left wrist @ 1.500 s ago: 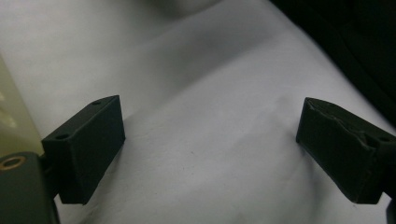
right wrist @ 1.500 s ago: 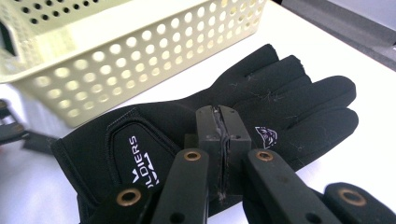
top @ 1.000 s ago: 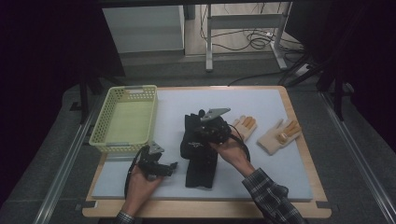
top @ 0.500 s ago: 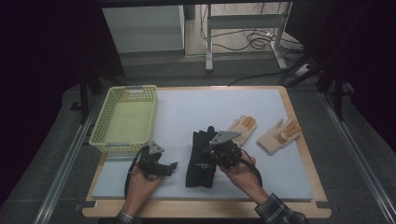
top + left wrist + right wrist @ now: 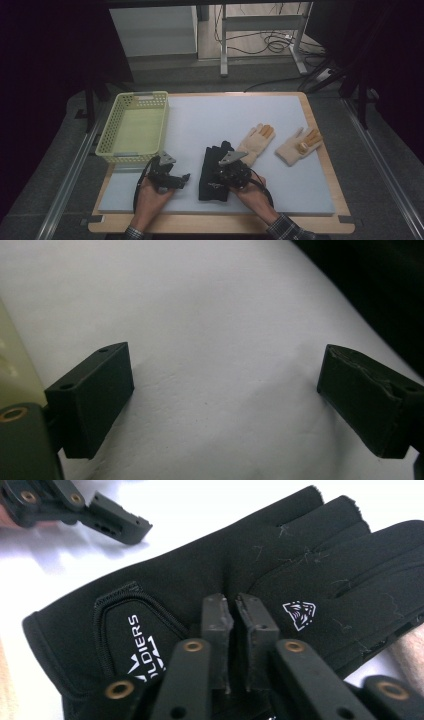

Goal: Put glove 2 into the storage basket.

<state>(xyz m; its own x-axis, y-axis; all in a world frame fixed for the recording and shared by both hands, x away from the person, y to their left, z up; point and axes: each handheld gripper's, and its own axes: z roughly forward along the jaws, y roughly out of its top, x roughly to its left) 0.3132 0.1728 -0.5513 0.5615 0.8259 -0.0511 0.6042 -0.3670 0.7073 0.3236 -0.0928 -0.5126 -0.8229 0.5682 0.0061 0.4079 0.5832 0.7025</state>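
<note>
A black glove [image 5: 209, 176] with white lettering lies flat on the white mat [image 5: 225, 115] near the front edge. My right gripper [image 5: 221, 176] rests on top of it, jaws pressed together on a pinch of its fabric [image 5: 200, 575]. In the right gripper view the tips meet over the back of the glove [image 5: 235, 605]. My left gripper [image 5: 184, 178] lies on the mat just left of the glove, open, with bare mat between its jaws [image 5: 225, 405]. It also appears at the top left of the right gripper view [image 5: 132, 530].
Two tan gloves [image 5: 257, 140] [image 5: 297, 146] lie on the mat to the right of the black one. A pale yellow plastic basket [image 5: 130, 157] stands at the mat's left edge, just behind my left gripper. Beyond the table are metal legs and cables on the floor.
My right gripper has drawn the black glove from mid-mat toward the front edge and lowered it flat. The left gripper has stayed put.
</note>
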